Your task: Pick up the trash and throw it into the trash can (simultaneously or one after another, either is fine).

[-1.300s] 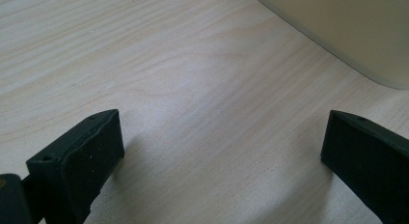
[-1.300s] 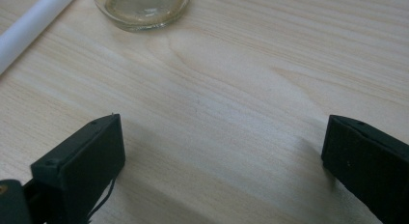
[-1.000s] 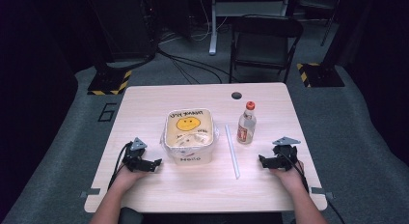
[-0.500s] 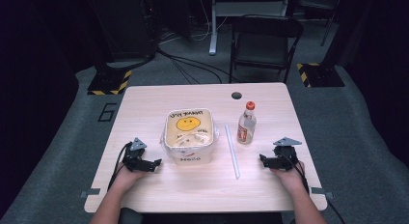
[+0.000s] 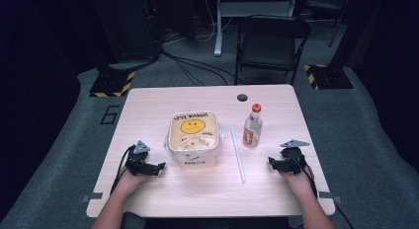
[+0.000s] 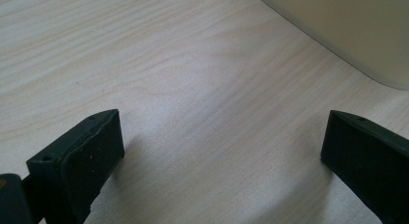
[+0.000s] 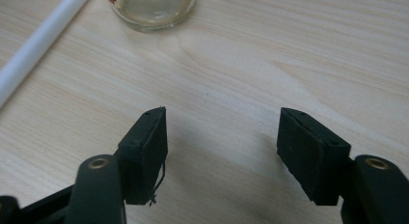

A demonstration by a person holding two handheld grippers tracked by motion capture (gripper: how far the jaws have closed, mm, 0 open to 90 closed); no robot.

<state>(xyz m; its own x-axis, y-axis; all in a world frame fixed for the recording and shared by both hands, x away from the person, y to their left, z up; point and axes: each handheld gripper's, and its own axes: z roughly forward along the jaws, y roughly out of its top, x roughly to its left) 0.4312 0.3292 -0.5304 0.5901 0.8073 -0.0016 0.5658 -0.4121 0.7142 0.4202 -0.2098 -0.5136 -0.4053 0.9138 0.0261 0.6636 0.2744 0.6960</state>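
Left hand-held gripper point(image 5: 159, 166) wide open, empty, beside tub point(image 5: 193, 138) mid-surface | right hand-held gripper point(image 5: 271, 162) open, empty, near bottle point(image 5: 252, 126) | bottle looks glassy, slippery, breakable: grip body low | straw point(image 5: 238, 154) light, rolls

Table point(image 5: 148, 110): tub point(image 5: 193, 138), bottle point(image 5: 252, 126), straw point(image 5: 238, 154).

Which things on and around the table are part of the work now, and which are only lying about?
Part of the work:
- cream container, beside the left hand-held gripper
- small bottle, red cap
- white straw, lying flat
- right hand-held gripper, open

Only lying about:
- folding chair beyond the table
- floor cables
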